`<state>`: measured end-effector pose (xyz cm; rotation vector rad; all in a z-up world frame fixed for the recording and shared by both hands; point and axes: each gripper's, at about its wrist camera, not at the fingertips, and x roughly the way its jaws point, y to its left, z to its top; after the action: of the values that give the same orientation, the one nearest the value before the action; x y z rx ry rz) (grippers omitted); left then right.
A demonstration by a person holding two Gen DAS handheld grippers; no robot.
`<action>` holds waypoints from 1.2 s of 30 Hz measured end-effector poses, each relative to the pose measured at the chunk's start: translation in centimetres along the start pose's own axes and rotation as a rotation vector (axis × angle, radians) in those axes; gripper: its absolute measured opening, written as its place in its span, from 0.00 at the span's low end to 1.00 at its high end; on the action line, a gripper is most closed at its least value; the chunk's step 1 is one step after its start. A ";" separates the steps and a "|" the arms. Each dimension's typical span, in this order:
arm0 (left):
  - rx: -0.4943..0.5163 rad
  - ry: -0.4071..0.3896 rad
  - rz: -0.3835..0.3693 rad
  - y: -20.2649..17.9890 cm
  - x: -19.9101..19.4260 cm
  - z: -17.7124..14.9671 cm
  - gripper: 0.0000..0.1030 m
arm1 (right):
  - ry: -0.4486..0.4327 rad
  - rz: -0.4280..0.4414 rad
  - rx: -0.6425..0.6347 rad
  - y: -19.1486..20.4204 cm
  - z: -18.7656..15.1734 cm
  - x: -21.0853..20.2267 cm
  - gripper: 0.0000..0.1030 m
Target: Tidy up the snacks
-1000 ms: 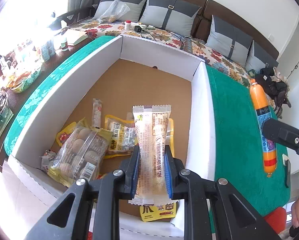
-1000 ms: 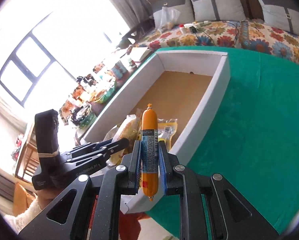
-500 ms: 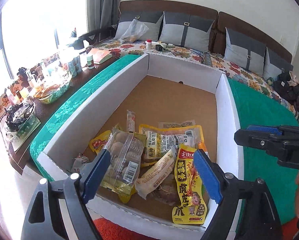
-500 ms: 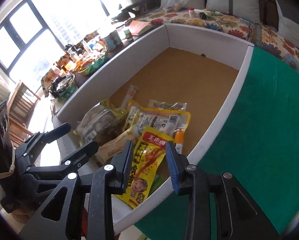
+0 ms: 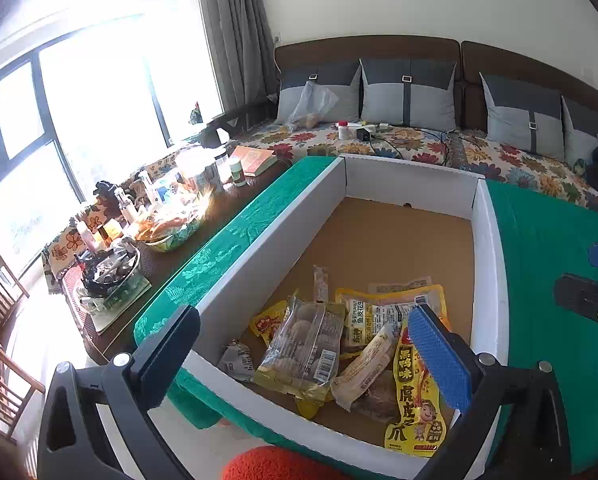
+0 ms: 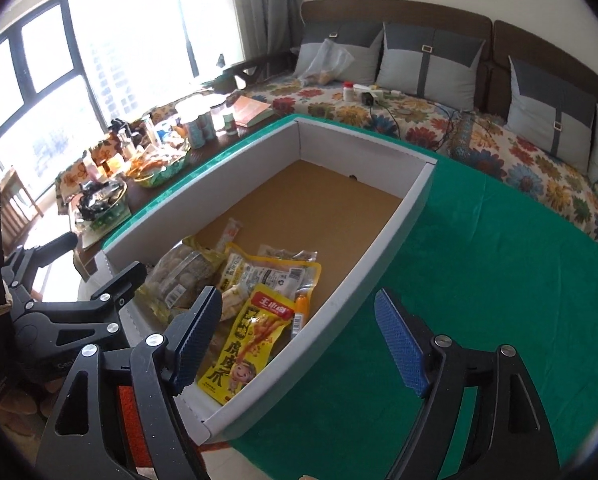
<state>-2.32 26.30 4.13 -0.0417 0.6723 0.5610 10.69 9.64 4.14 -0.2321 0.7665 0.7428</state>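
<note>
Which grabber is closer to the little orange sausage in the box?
Right. The right gripper opens just above the orange sausage; the left gripper opens farther off, over the box's other side.

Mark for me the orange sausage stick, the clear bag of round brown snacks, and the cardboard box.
orange sausage stick [image 6: 301, 307], right wrist view, on its orange upper end.
clear bag of round brown snacks [image 5: 303, 344], left wrist view, on the bag's middle.
cardboard box [image 5: 267, 252], left wrist view, on its white left wall.

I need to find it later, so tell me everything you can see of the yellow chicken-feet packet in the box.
The yellow packet is a flat, glossy foil pouch with a red label, black characters and a cartoon child. It lies face up in the white cardboard box, at its near end by the right wall, overlapping other snacks, with an orange sausage alongside.
</note>
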 end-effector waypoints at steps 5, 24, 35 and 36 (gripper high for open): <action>-0.013 -0.010 -0.044 0.3 -0.5 0.2 1.00 | -0.081 0.009 -0.008 0.4 0.0 -0.9 0.80; -0.044 0.117 -0.050 1.6 0.4 -0.5 1.00 | 0.040 -0.026 -0.013 3.3 0.1 1.6 0.80; -0.050 0.131 -0.060 1.8 0.8 -0.7 1.00 | 0.060 -0.035 -0.033 4.0 -0.1 2.3 0.80; -0.051 0.132 -0.063 1.8 1.0 -0.6 1.00 | 0.061 -0.035 -0.031 3.9 0.0 2.3 0.80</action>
<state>-2.98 28.16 3.33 -0.1482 0.7822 0.5176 9.13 13.68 2.73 -0.2967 0.8074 0.7180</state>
